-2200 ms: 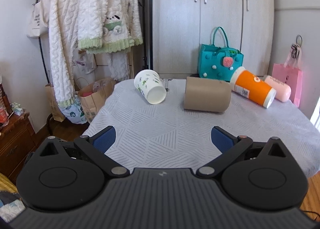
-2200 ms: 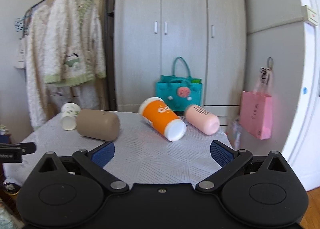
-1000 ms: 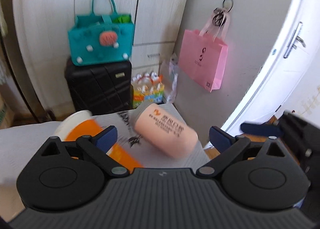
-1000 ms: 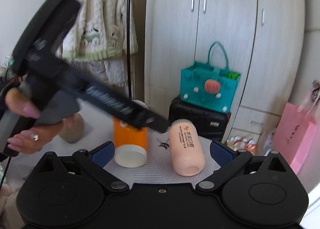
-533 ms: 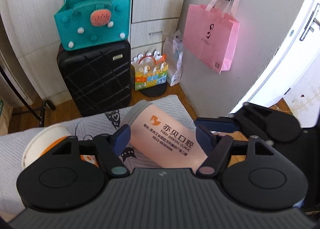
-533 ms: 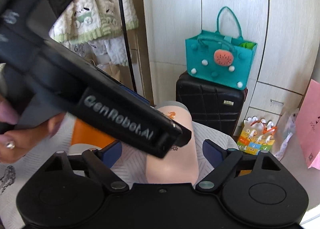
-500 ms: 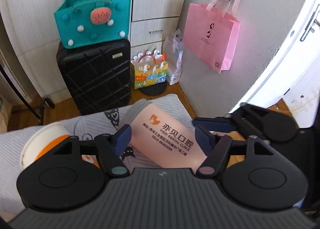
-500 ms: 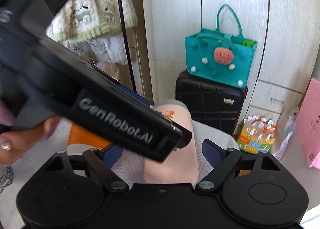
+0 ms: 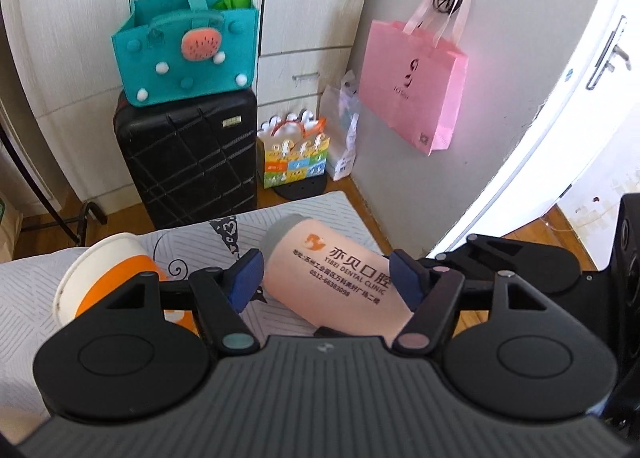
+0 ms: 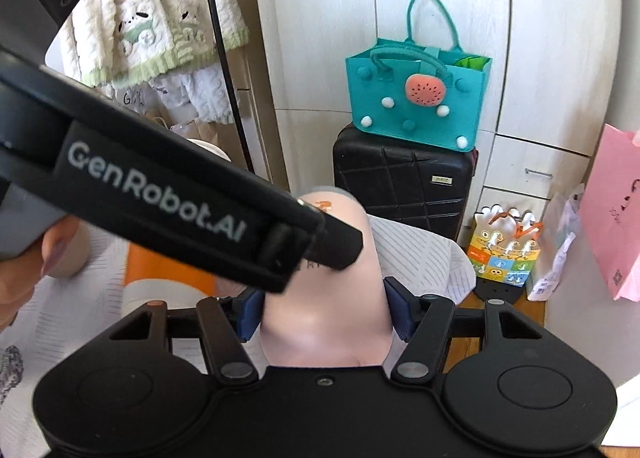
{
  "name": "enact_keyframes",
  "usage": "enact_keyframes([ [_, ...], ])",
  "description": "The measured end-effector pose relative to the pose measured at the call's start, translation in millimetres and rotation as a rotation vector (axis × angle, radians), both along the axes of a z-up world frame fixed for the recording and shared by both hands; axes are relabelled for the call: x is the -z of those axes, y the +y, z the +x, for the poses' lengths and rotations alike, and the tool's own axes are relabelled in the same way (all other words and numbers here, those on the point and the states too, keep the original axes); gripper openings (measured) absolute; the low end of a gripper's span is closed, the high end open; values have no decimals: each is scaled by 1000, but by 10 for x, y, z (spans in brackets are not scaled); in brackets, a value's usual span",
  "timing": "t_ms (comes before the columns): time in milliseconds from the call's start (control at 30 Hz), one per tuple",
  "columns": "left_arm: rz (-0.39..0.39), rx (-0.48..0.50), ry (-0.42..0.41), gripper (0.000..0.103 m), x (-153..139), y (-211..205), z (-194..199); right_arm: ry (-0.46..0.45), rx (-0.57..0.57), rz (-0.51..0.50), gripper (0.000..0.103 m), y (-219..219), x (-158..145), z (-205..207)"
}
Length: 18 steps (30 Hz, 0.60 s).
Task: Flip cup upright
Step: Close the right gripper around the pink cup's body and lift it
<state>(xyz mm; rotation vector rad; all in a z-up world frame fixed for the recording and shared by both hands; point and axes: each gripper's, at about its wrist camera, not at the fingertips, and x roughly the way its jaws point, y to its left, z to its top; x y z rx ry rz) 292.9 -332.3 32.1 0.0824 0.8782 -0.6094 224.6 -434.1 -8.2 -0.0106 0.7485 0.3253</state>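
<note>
The counter [image 9: 36,286] carries 2 tipped cups. The pink cup [image 9: 340,282] lies on its side at the corner, both tongs clenched across it: left tongs [image 9: 326,282] mid-body, right tongs [image 10: 324,312] near the end, probably to rotate it upright.

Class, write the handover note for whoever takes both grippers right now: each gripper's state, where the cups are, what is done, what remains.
Left gripper: closed across the pink cup from its side; whether it grips firmly, I cannot tell.
Right gripper: pads against both sides of the same cup, gripped from its end.
Pink cup lies on its side near the corner of the table.
Orange cup lies on its side beside it.
Done: pink cup grasped.
Left: tilt it upright, set it down and release; the orange cup probably follows.
</note>
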Motion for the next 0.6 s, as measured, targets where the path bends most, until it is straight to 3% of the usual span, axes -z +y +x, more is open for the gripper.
enact_keyframes([
  [167, -23, 19, -28, 69, -101, 77, -302, -16, 46, -65, 67, 98, -102, -231],
  [600, -114, 110, -29, 69, -300, 642, -1305, -51, 101, -103, 67, 446, -337, -1115],
])
